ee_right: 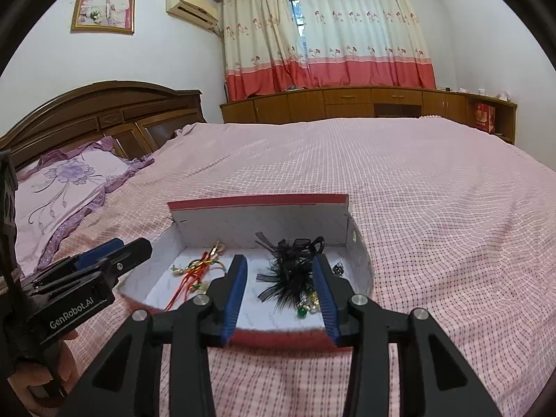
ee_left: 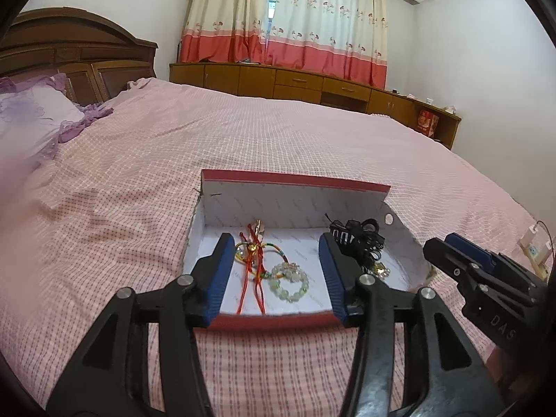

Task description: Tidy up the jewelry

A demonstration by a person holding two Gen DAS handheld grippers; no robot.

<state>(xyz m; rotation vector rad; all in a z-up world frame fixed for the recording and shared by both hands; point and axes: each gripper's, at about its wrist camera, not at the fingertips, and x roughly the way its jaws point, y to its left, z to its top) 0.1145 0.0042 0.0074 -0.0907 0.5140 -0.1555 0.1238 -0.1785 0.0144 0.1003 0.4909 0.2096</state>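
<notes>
Fingers released on both grippers, left [ee_left: 276, 274] and right [ee_right: 282, 293], holding nothing. I hover over box [ee_left: 295, 184] on bed. Bracelet [ee_left: 290, 281], cords [ee_left: 253, 260], black piece [ee_right: 292, 271] inside. Step, my judgement: selection. Next: descend, pinch bracelet only.

Lying across the bed, a pink checked bedspread [ee_right: 399, 187], with a purple flowered pillow [ee_right: 59, 187] resting against the dark wooden headboard [ee_right: 104, 111]. Hanging over the window, cream curtains with a red hem [ee_right: 330, 41]. Running along the far wall, a low wooden cabinet [ee_right: 347, 102]. Hanging high on the wall, a framed wedding photo [ee_right: 103, 1] beside an air conditioner [ee_right: 191, 8].
</notes>
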